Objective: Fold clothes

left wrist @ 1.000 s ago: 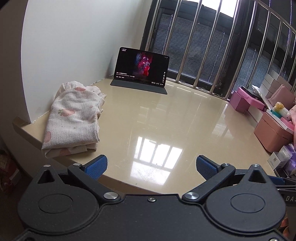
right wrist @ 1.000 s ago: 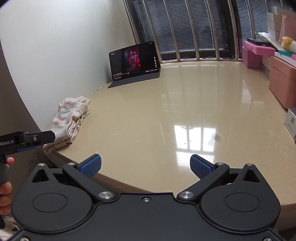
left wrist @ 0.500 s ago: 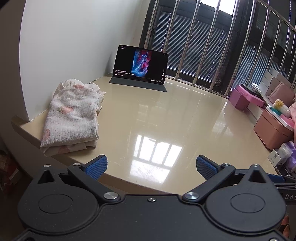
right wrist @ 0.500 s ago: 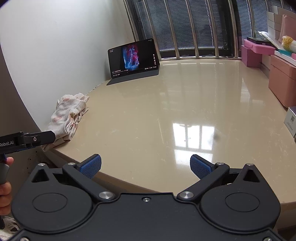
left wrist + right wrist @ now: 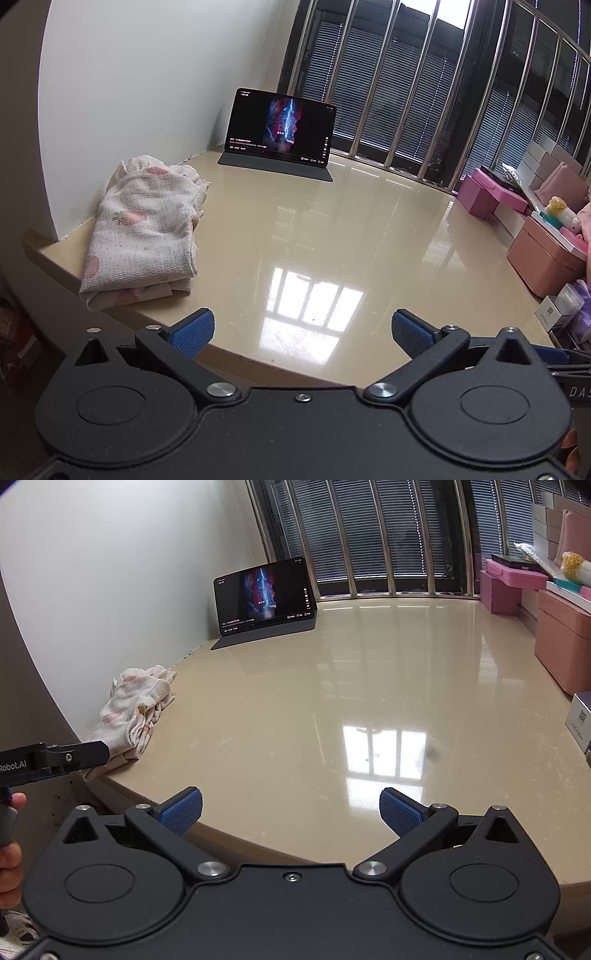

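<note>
Reaching for the cloth should go low and flat: it lies bundled ahead and left of the left tongs, against the wall at the table's near corner, so pinching one loose edge beats grabbing the whole wad. Both tools hover level just off the table edge; the right tongs too are spread wide and hold nothing.

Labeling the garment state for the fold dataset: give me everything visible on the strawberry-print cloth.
The strawberry-print cloth is a cream, waffle-textured fabric with faded pink-red strawberries. It lies folded into a loose, rumpled multi-layer bundle, its far end bunched. It rests on the beige table at the left corner, beside the white wall, near end at the table's front edge. Nothing grips it.
</note>
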Available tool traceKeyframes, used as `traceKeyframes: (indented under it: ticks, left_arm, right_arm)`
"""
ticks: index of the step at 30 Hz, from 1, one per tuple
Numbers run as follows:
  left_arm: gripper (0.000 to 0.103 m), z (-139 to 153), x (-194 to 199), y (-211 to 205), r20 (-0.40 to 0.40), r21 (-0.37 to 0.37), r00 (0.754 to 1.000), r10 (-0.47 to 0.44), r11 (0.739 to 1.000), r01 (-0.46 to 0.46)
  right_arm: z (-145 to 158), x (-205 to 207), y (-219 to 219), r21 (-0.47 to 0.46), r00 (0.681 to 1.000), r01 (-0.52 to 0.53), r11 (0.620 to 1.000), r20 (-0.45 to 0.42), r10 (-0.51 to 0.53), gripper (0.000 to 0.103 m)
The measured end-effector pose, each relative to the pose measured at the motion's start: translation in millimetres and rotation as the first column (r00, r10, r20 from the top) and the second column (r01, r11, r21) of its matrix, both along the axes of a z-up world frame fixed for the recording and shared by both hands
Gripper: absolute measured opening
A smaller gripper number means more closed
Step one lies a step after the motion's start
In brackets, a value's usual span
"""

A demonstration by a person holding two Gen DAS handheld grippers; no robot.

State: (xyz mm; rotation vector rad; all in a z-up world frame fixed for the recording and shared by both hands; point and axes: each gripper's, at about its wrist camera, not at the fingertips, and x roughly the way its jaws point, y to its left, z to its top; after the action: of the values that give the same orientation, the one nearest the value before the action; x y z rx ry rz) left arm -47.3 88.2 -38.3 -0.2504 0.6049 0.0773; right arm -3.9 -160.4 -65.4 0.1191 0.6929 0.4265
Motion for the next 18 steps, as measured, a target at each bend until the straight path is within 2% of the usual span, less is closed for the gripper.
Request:
traceKeyframes:
  ticks: [18]
  left_arm:
    - [0.103, 0.9, 2.3, -2.9, -0.009, 0.013, 1.000, -0.005, 1.000, 0.005]
  right_arm:
    - [1.6, -0.7, -2.8, 0.001, 1.000, 0.007, 1.000, 0.009, -0.007, 0.103]
